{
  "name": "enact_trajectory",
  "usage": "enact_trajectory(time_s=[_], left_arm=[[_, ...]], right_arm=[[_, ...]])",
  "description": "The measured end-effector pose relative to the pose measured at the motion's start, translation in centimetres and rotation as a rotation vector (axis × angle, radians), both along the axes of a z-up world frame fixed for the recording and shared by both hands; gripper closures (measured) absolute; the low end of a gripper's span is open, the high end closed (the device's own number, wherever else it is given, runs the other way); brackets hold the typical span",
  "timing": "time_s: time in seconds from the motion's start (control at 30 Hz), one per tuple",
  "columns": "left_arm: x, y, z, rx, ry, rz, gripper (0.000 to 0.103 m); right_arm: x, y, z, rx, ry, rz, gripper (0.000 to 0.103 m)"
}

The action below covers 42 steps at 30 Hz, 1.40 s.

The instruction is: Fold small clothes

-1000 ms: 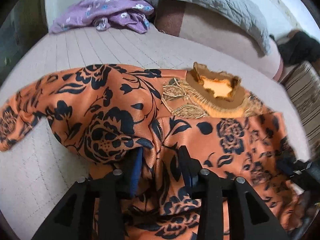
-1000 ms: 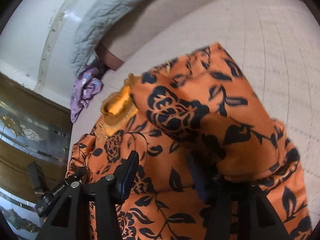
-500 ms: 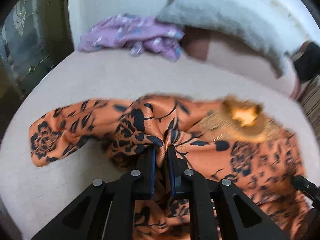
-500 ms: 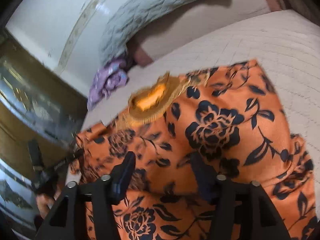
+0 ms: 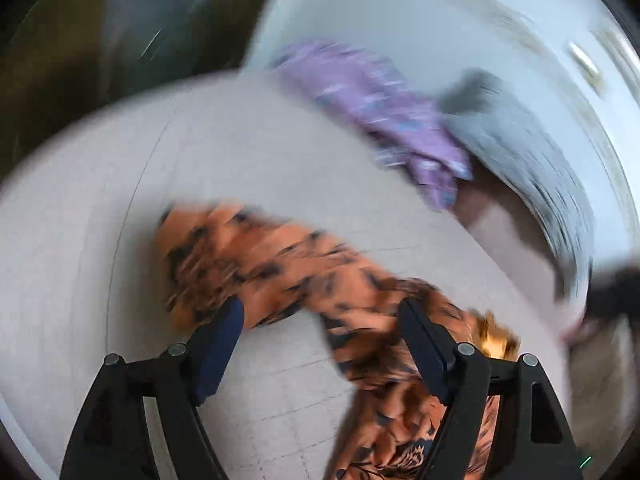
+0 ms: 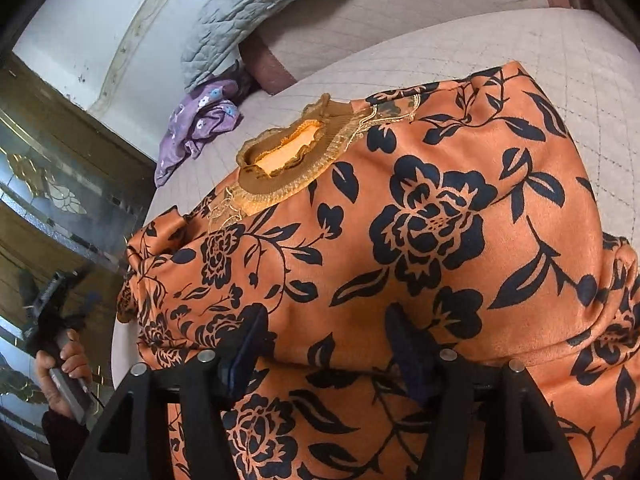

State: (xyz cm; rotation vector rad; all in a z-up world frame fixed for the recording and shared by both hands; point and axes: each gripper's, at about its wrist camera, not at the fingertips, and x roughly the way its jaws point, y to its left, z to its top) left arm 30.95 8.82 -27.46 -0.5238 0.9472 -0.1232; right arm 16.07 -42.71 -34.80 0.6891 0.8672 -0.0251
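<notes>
Across the bed (image 6: 580, 60), whose pale quilted cover fills most of both views, lies the orange top (image 6: 420, 240), printed with black roses and leaves. Its body sits bunched near the right gripper, with the gold-frilled collar (image 6: 292, 156) turned toward the headboard end. From the left wrist view, which is heavily blurred, a long sleeve-like length of the top (image 5: 272, 264) stretches out flat over the cover toward the far left, well apart from the rest. At the head of the bed a grey quilt (image 6: 256, 12) is draped over a brown pillow (image 6: 264, 68), and just beside them a crumpled purple garment (image 6: 196, 124) rests on the cover. The left gripper (image 5: 320, 344) hangs above the bed with its fingers (image 5: 216, 348) spread wide, holding nothing; the sleeve passes beyond and between them, though the blur hides whether it touches either one. The right gripper (image 6: 324, 344) also has its fingers (image 6: 246, 344) apart, pressed close against the top, with a fold of cloth bulging between them but not pinched. At the lower left of the right wrist view, the left hand (image 6: 60, 376) clasps its gripper's handle beside the bed.
</notes>
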Motion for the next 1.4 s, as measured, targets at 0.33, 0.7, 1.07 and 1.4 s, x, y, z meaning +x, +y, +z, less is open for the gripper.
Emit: enact_trajectory(time_s=[0.33,0.7,1.07,1.4], left_arm=[[1.5,3.0,-6.3,-0.315,0.133,0.182,0.023],[4.5,3.7,-7.6,-0.377,0.038,0.233,0.101],[-0.7,-2.4,7.5,-0.132,-0.392,-0.001,0.101],[-11.9,-21.1,13.9,0.032,-0.594,-0.711,0.099]], right_arm=[[0.2,0.4,0.0,-0.010,-0.008,-0.007,0.032],[0.2,0.4,-0.1,-0.014,-0.013,-0.005,0.032],[0.1,0.3,0.1,-0.005,-0.015,-0.016,0.032],[-1.5,-1.3,0.9,0.076,-0.076,-0.091,0.032]])
